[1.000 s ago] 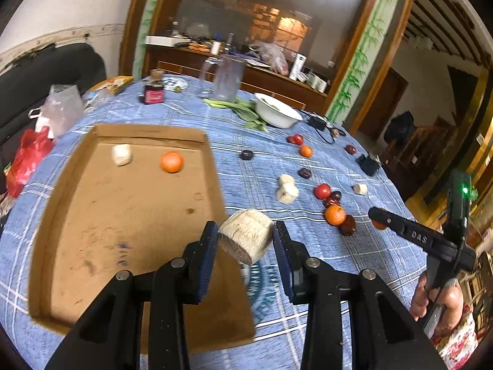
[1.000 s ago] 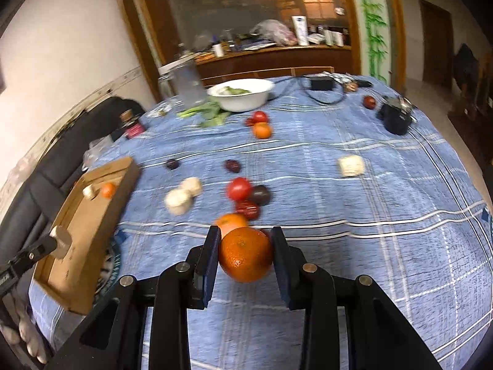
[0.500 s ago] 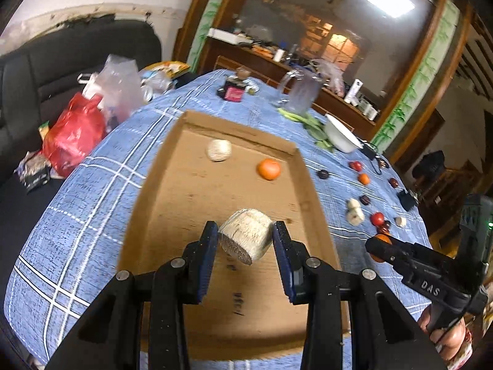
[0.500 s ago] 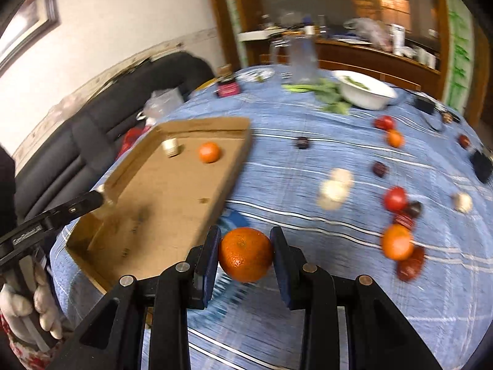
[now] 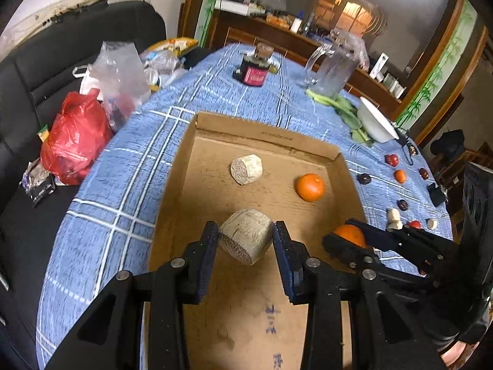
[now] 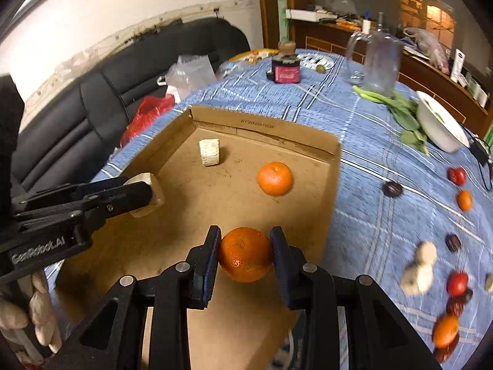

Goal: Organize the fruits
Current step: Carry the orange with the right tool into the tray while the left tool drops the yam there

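My left gripper (image 5: 245, 241) is shut on a pale beige chunk (image 5: 246, 240) and holds it above the cardboard tray (image 5: 265, 137). My right gripper (image 6: 245, 254) is shut on an orange (image 6: 245, 254) over the tray's near right part (image 6: 331, 185). In the tray lie another beige chunk (image 5: 246, 170) (image 6: 209, 151) and another orange (image 5: 309, 187) (image 6: 275, 178). The right gripper shows in the left wrist view (image 5: 348, 238), close to the left one. The left gripper shows in the right wrist view (image 6: 144, 195).
Loose fruits lie on the blue checked cloth right of the tray: tomatoes (image 6: 457, 283), dark plums (image 6: 392, 189), small oranges (image 6: 464, 200), pale chunks (image 6: 417, 274). At the back stand a jar (image 5: 255, 67), a glass jug (image 5: 334, 67), a white bowl (image 5: 376, 120). Plastic bags (image 5: 75, 141) lie left.
Both grippers have moved left and forward over the tray, still holding the chunk and the orange. The right gripper now hangs over the tray's near right part, close beside the left.
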`<act>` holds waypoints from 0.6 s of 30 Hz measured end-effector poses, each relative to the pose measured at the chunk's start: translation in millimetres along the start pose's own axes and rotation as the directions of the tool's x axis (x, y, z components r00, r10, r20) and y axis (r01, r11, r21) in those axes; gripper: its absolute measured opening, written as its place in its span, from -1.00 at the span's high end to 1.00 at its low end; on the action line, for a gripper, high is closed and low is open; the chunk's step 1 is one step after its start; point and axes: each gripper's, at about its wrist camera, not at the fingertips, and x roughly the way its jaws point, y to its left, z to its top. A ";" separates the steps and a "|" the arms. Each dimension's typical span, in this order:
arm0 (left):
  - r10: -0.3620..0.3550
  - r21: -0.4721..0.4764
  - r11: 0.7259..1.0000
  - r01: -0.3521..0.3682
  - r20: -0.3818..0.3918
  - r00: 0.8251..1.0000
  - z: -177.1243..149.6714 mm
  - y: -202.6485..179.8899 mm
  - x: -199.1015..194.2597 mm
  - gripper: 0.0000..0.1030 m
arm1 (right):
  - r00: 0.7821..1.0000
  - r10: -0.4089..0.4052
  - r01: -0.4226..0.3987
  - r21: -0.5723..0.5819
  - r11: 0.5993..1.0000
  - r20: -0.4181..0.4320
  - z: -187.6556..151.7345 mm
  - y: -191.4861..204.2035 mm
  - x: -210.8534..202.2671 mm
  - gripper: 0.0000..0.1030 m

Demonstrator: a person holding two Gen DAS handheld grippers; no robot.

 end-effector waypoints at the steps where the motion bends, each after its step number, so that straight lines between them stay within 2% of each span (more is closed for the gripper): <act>1: -0.002 -0.005 1.000 0.002 -0.017 1.000 3.3 0.8 6.2 0.31 | 1.000 -0.004 0.004 -0.007 1.000 -0.011 3.3 0.0 4.9 0.30; 5: -0.002 -0.029 1.000 0.000 -0.076 0.997 10.9 2.5 25.6 0.30 | 0.999 -0.008 0.007 -0.024 1.000 -0.043 13.5 0.1 20.9 0.30; 11: -0.012 -0.050 0.999 0.009 -0.073 0.997 18.6 6.2 29.9 0.30 | 0.997 -0.030 0.026 -0.047 0.999 -0.076 16.4 0.5 36.6 0.30; 18: -0.039 -0.092 0.995 0.033 -0.065 0.997 17.9 13.7 26.5 0.29 | 0.997 -0.042 0.039 -0.043 0.998 -0.071 16.4 0.9 39.5 0.29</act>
